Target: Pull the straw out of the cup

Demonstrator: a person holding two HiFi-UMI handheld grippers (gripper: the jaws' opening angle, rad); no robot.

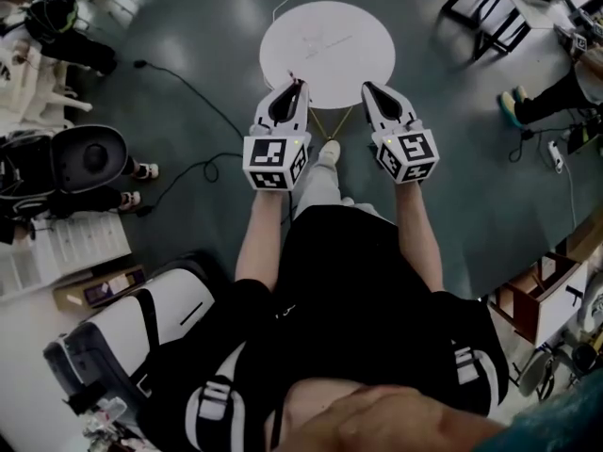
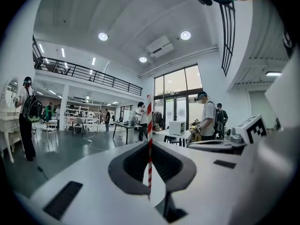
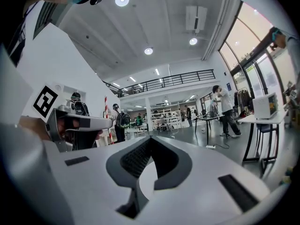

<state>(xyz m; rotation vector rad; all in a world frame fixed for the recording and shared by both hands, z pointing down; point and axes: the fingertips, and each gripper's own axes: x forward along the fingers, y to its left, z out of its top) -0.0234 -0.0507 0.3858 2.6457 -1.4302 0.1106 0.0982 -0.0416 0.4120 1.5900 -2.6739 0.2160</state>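
Left gripper view: my left gripper (image 2: 149, 146) is clamped on the red-and-white straw (image 2: 149, 118), which stands upright in the air. My right gripper (image 3: 150, 139) is closed on nothing. A firm pinch and a straight, vertical lift serve best, I judge. No view shows the cup, and the far round desk (image 1: 325, 40) offers only faint marks.

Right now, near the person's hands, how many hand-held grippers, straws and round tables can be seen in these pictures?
Hand-held grippers: 2 (left hand-held gripper, right hand-held gripper)
Striped straw: 1
Round white table: 1
Total: 4
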